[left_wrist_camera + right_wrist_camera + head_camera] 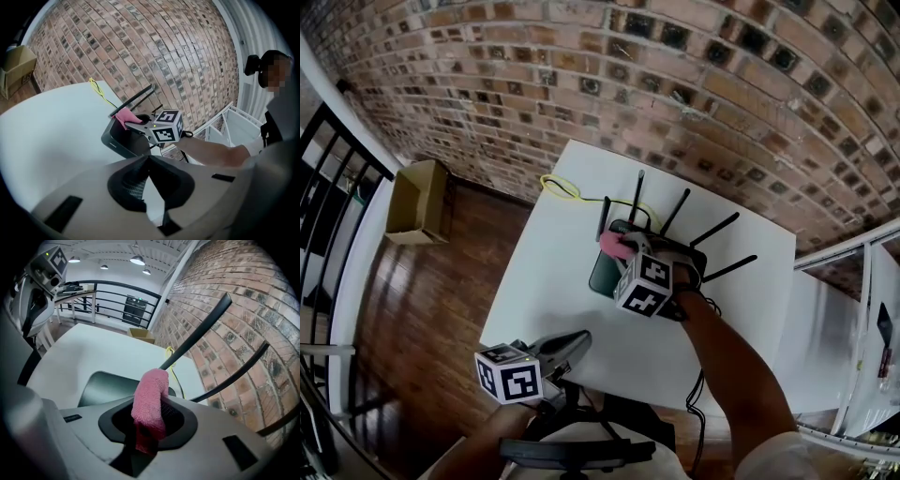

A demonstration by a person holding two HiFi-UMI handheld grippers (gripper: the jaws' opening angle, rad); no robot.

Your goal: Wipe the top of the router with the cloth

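The right gripper (pixel 625 250) clamps the pink cloth (pixel 150 401) over the router (pixel 604 273), near the table's (pixel 546 272) far edge, ready for wiping; the left gripper (pixel 570 345), closed and empty, idles at the near edge.

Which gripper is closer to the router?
Right. The right gripper holds the pink cloth just over the router; the left gripper is by the near edge of the table, away from the router.

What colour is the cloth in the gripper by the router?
Pink. The cloth shows best in the right gripper view, pinched between the jaws.
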